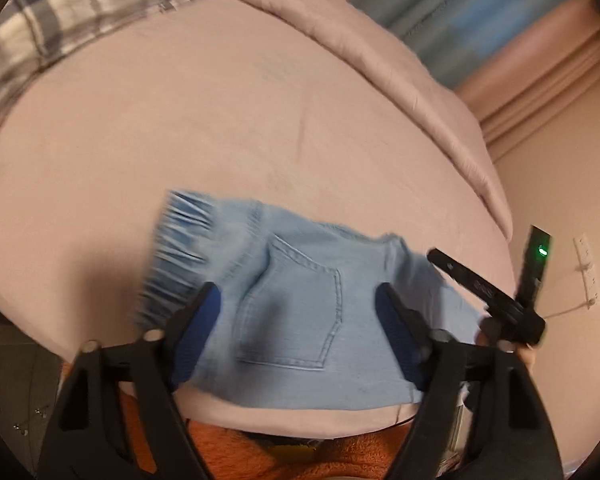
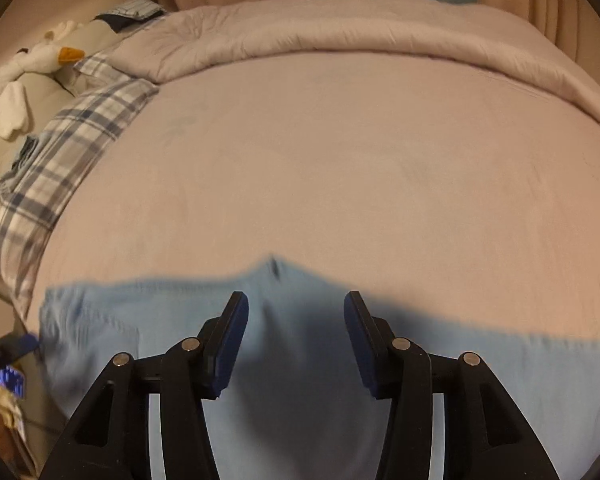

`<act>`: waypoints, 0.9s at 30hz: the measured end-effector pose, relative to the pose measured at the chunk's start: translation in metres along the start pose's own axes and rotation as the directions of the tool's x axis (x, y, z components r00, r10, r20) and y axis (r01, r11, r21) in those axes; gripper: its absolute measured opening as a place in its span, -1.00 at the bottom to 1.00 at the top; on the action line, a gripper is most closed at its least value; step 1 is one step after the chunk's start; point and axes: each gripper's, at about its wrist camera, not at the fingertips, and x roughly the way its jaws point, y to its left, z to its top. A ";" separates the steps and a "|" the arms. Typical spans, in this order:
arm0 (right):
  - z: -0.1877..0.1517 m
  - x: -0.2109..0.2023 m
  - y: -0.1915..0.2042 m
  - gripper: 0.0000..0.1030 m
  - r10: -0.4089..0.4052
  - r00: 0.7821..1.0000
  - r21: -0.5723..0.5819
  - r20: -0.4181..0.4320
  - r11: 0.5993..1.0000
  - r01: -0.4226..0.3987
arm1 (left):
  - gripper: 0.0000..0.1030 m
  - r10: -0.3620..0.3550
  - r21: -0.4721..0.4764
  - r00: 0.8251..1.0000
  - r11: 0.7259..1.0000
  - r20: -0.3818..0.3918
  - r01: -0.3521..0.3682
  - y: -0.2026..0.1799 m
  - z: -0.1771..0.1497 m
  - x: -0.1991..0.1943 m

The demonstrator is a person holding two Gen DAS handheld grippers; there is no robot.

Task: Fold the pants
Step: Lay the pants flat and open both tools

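Left wrist view shows the left gripper [image 1: 298, 300] spread wide and empty above light-blue denim pants [image 1: 296, 300] lying on the pinkish bed sheet [image 1: 220, 120], back pocket [image 1: 300, 312] up. Right gripper [image 2: 296, 308] likewise hangs wide open, gripping nothing, above the pants.

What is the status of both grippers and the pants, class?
Left gripper open, jaws spread over the back pocket. Right gripper open, holding nothing. Pants flat on bed sheet. Nothing in the way.
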 end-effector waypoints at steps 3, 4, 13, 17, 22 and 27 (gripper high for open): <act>-0.024 0.000 -0.016 -0.05 -0.063 0.997 0.015 -0.043 0.998 0.063 | -0.32 0.063 0.082 0.996 0.995 -0.069 -0.058 -0.020 -0.012 0.038; -0.029 0.000 -0.021 -0.05 -0.082 0.995 0.026 -0.053 0.996 0.083 | -0.37 0.094 0.118 0.992 0.989 -0.084 -0.083 -0.024 -0.016 0.051; -0.070 -0.013 -0.081 -0.19 -0.175 0.982 0.165 -0.066 0.969 0.184 | -0.46 0.279 0.282 0.959 0.925 -0.056 -0.253 -0.040 -0.029 0.093; -0.079 -0.020 -0.096 -0.37 -0.205 0.978 0.207 -0.047 0.956 0.210 | -0.46 0.283 0.290 0.958 0.922 -0.051 -0.257 -0.037 -0.035 0.088; -0.087 -0.034 -0.126 -0.55 -0.271 0.962 0.280 -0.043 0.921 0.272 | -0.46 0.290 0.290 0.956 0.920 -0.052 -0.264 -0.043 -0.036 0.092; -0.095 -0.046 -0.155 -0.55 -0.325 0.945 0.360 -0.045 0.877 0.319 | -0.45 0.288 0.283 0.956 0.922 -0.053 -0.263 -0.040 -0.036 0.088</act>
